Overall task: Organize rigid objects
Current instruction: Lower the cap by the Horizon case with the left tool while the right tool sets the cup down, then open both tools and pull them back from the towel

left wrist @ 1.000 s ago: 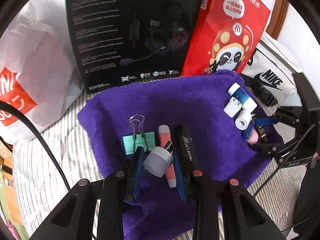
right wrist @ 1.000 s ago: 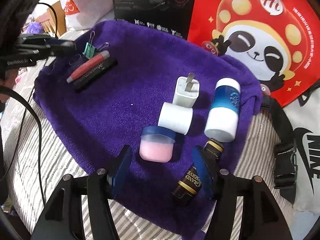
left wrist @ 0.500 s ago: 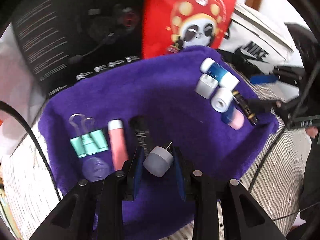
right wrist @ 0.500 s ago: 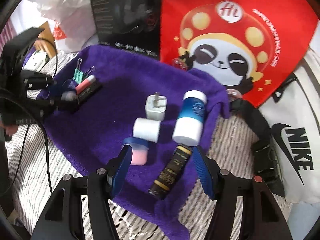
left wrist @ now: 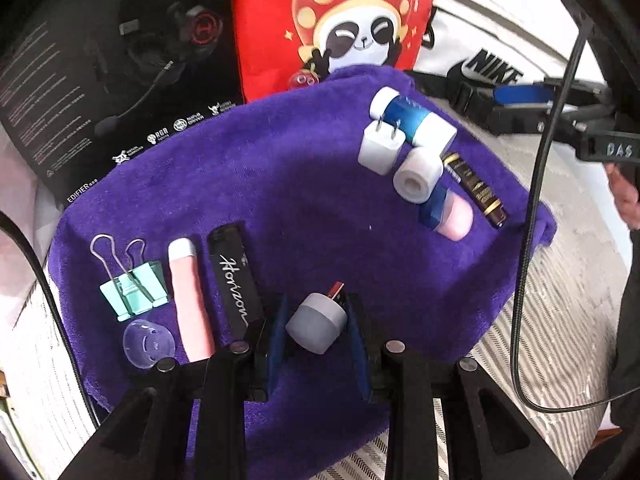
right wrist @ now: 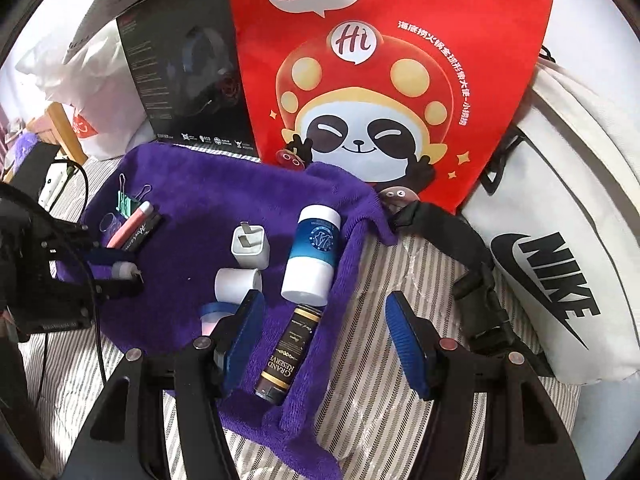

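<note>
My left gripper [left wrist: 316, 330] is shut on a small grey cylinder with a red tip [left wrist: 318, 322], held over the purple towel [left wrist: 288, 184]. On the towel's left lie a green binder clip [left wrist: 134, 286], a pink tube [left wrist: 190, 300], a black Horizon stick [left wrist: 234, 280] and a clear round cap [left wrist: 148, 344]. On its right lie a white charger plug [right wrist: 250, 246], a white roll [right wrist: 236, 284], a blue-and-white bottle [right wrist: 314, 256], a pink jar [left wrist: 450, 218] and a black Grand Reserve tube [right wrist: 288, 354]. My right gripper [right wrist: 324, 340] is open over that tube and the towel's edge.
A red panda bag [right wrist: 384, 80] and a black headset box [right wrist: 188, 80] stand behind the towel. A white Nike bag [right wrist: 560, 280] with a black strap [right wrist: 452, 240] lies to the right. The striped cloth [right wrist: 360, 360] lies under the towel. A black cable [left wrist: 528, 240] crosses at right.
My left gripper has carried the grey cylinder rightward, away from the clip, tube and stick. My right gripper has pulled back and right from the pink jar to the black tube.
</note>
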`<state>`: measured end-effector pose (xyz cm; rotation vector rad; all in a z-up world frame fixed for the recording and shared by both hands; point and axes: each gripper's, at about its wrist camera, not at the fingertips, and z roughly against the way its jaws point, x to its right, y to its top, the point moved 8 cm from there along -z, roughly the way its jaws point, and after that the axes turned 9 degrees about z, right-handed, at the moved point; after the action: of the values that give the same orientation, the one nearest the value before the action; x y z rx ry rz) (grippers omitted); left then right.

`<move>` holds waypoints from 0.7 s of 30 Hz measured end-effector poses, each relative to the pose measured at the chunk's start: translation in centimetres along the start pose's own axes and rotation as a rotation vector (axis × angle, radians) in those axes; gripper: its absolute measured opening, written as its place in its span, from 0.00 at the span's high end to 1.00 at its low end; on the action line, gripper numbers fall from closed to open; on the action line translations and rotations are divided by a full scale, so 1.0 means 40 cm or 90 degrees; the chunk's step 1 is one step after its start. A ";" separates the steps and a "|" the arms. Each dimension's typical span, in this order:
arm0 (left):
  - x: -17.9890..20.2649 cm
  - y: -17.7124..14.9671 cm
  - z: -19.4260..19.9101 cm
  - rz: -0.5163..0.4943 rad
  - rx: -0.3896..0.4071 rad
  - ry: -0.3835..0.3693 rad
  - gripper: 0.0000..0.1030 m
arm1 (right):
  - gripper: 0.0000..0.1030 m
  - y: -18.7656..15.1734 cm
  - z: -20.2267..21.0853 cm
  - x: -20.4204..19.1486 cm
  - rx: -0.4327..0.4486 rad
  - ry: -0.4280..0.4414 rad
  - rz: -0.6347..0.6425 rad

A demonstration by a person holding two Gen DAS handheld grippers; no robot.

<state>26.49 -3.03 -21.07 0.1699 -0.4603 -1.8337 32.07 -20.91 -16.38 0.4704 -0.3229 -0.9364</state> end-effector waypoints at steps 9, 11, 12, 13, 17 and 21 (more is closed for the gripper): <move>0.024 0.003 -0.011 -0.027 -0.001 0.026 0.73 | 0.39 0.002 -0.012 -0.033 -0.008 -0.003 0.031; 0.023 0.002 -0.011 -0.027 -0.001 0.023 0.72 | 0.39 0.001 -0.014 -0.036 -0.010 -0.006 0.036; 0.023 0.001 -0.011 -0.027 -0.002 0.021 0.70 | 0.39 0.000 -0.014 -0.036 -0.012 -0.007 0.037; 0.026 0.000 -0.011 -0.027 -0.006 0.016 0.66 | 0.39 0.000 -0.014 -0.036 -0.013 -0.008 0.038; 0.037 -0.002 -0.018 -0.029 -0.014 0.011 0.59 | 0.39 0.000 -0.010 -0.031 -0.011 -0.012 0.033; 0.036 0.000 -0.020 -0.016 -0.026 0.013 0.49 | 0.39 0.004 0.001 -0.019 -0.002 -0.015 0.026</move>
<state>26.33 -4.56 -21.61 0.1666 -0.4079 -1.8627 31.73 -20.22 -16.30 0.4487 -0.3504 -0.9033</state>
